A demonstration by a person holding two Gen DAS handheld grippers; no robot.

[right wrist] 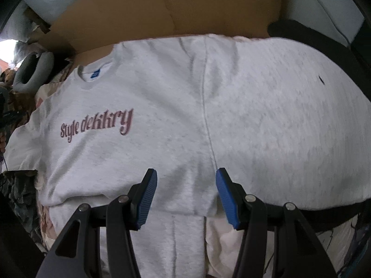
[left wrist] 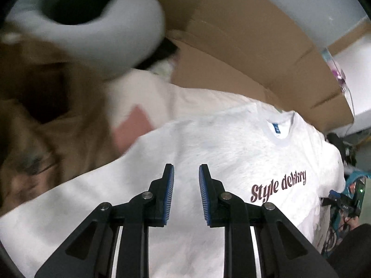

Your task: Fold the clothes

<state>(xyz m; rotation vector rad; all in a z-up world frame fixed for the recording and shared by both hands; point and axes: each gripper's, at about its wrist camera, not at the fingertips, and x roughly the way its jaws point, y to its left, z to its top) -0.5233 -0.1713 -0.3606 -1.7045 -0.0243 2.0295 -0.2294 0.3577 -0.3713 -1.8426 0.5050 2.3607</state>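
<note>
Both tongs stand parted and empty above the sweatshirt (right wrist: pixel 162 106): the left tongs (left wrist: pixel 186 173) a narrow gap, the right tongs (right wrist: pixel 186 176) wider, over its lower hem. The sweatshirt lies spread flat, a cardboard box (right wrist: pixel 185 7) beyond its collar.

Left tongs (left wrist: pixel 186 173) gape narrowly, right tongs (right wrist: pixel 186 178) wider, both empty, angled downward.

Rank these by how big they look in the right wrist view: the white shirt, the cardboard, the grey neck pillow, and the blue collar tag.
1. White shirt
2. Cardboard
3. Grey neck pillow
4. Blue collar tag
</note>
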